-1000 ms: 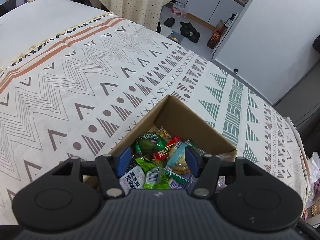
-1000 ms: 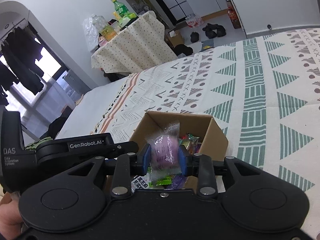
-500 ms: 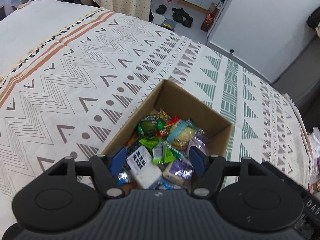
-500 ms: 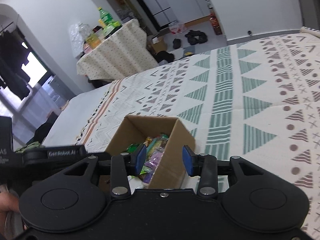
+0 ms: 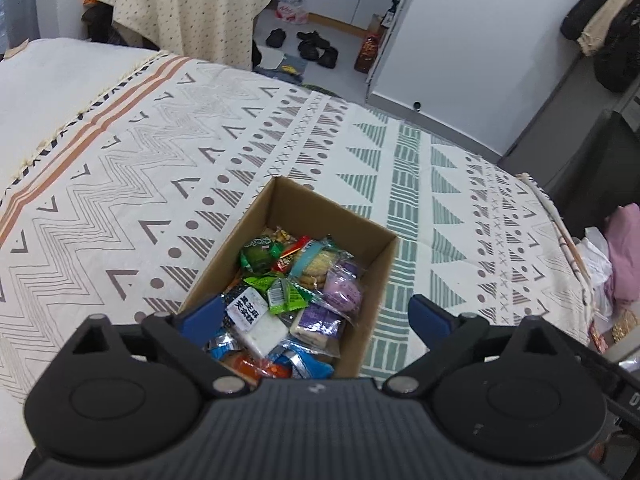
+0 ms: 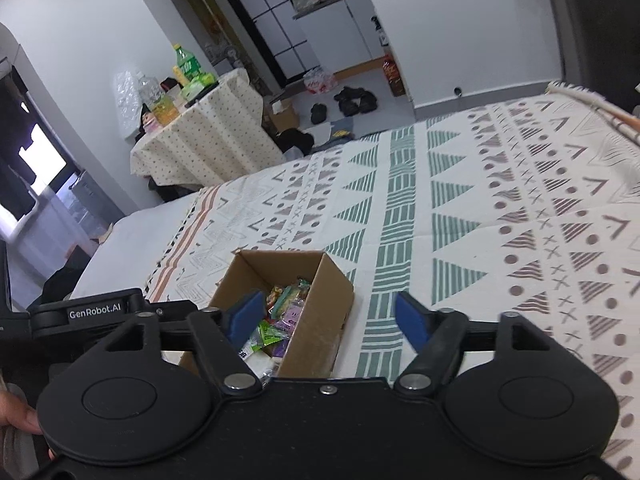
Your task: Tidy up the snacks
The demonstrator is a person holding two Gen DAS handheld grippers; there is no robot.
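The purple snack [image 5: 343, 290] that the right gripper [image 6: 326, 318] was pinching a second ago now lies in the cardboard box [image 5: 384, 264], against the right-hand wall among the other packets. Half a second back the right fingers were already spread and empty over the box; now they stand wider apart still, holding nothing, and the gripper has pulled back and to the right so that the box sits under its left finger and not between the two.

The left gripper [image 5: 316, 316] has opened too: its blue pads were fairly close a second ago and are now far apart, empty, with the box below and between them. It has also risen, since more of the patterned bedspread [image 5: 120, 184] and the room beyond shows than before.

The box rests on the bedspread, open at the top and well filled: green packets [image 5: 286, 294], a white bar with black print [image 5: 256, 316], a round biscuit pack [image 5: 316, 262], a purple-wrapped bar [image 5: 318, 320] and blue wrappers [image 5: 304, 364] near the front edge.

So the drop is done and both hands are free. No loose snack shows on the bedspread in either view, so this may be the last piece, or the next one lies out of sight
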